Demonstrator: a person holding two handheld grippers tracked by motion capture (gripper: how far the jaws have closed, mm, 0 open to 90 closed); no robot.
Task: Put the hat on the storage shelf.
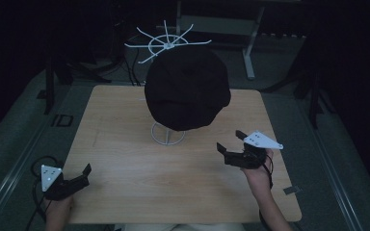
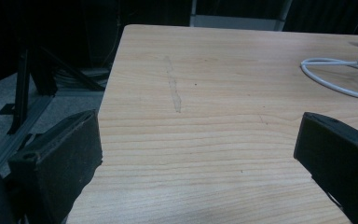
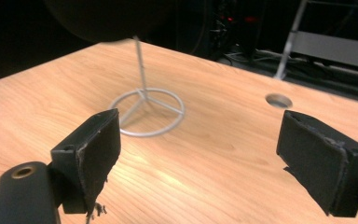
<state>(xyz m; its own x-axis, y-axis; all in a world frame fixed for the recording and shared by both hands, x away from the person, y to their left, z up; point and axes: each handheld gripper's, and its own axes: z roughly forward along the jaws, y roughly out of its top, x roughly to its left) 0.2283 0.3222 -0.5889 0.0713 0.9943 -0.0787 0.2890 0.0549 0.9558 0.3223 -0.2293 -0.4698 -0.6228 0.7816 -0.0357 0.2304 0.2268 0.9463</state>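
Note:
A black hat (image 1: 187, 89) sits on a white wire stand whose spoked top (image 1: 166, 44) rises behind it and whose ring base (image 1: 167, 135) rests mid-table. My right gripper (image 1: 230, 140) is open to the right of the base, jaws pointing toward it. From the right gripper view (image 3: 200, 135) the ring base (image 3: 147, 114) and its thin pole (image 3: 141, 65) lie ahead, with the hat's dark underside (image 3: 107, 18) at the top. My left gripper (image 1: 84, 174) is open at the table's front left corner. Its own view (image 2: 200, 135) catches part of the ring base (image 2: 335, 78) at far right.
The wooden table (image 1: 125, 159) has a small round hole (image 3: 278, 100) near its far edge. Dark frames and cables stand on the floor to the left (image 2: 28, 79), and a grey metal bench frame (image 1: 248, 45) is beyond the table.

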